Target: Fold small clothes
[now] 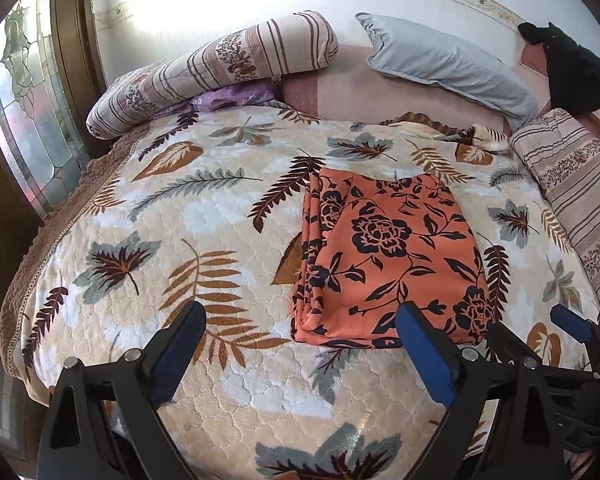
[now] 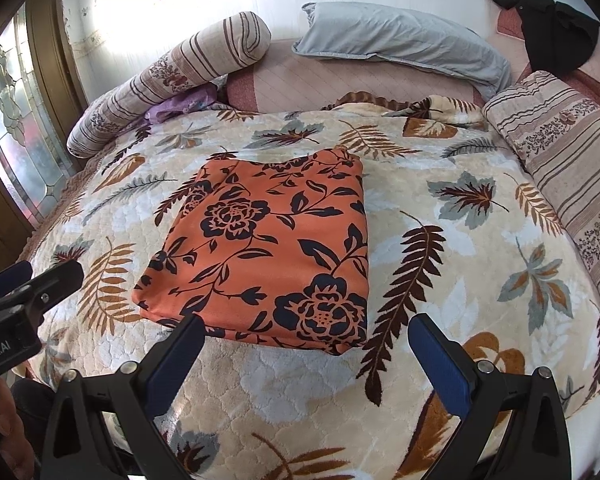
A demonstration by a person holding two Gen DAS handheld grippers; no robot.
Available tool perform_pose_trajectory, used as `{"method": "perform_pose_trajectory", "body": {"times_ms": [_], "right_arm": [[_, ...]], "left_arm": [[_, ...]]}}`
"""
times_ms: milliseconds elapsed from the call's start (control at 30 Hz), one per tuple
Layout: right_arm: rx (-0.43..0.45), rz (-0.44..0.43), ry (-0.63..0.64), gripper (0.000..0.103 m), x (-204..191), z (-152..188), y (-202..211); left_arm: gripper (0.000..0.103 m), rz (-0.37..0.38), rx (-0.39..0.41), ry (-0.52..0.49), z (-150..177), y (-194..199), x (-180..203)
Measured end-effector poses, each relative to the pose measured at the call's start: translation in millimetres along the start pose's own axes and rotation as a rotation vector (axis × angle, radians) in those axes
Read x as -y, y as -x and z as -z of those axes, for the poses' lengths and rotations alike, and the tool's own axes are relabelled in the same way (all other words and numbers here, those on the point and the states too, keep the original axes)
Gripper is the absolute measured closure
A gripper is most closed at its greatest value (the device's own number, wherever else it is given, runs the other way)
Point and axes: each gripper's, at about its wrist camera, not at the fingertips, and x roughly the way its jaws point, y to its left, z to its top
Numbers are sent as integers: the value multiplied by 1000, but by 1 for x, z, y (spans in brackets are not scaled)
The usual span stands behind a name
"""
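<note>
Lying as a neat folded rectangle, orange floral garment (image 2: 260, 256) in the middle of the leaf-print quilt (image 2: 440, 300), layered edges stacked along its left side in the left wrist view (image 1: 384, 256). Looks finished: no loose sleeve or trailing hem showing, corners roughly square. Left gripper (image 1: 300, 344) hovering just short of the near edge, jaws spread wide, nothing between them. Right gripper (image 2: 306, 350) likewise wide apart and empty, pads clear of the cloth. Beyond, striped bolster (image 2: 172, 76), grey pillow (image 2: 400, 40), black clothing (image 2: 556, 36) at the headboard. Probably only further pieces left, if any; none visible within reach.
</note>
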Motion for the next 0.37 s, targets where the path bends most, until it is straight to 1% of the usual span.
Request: {"method": "perform_pose_trajectory", "body": {"times_ms": [167,233,300,367], "right_arm": [[-5,-1,4,1,0,-4,-4],[-8,-3,4,1,0,-5,-6],[-12,-4,5,1,0,-7,-9],[-17,-8,3,1,0,-8,-13]], "left_arm": [[7,2,1,-3,-2,-4,1],[4,11,7,-3,-4,-5,1],[3,25,14,12,-6,-6,-1],[3,23,10,20,-10,-10,-2]]}}
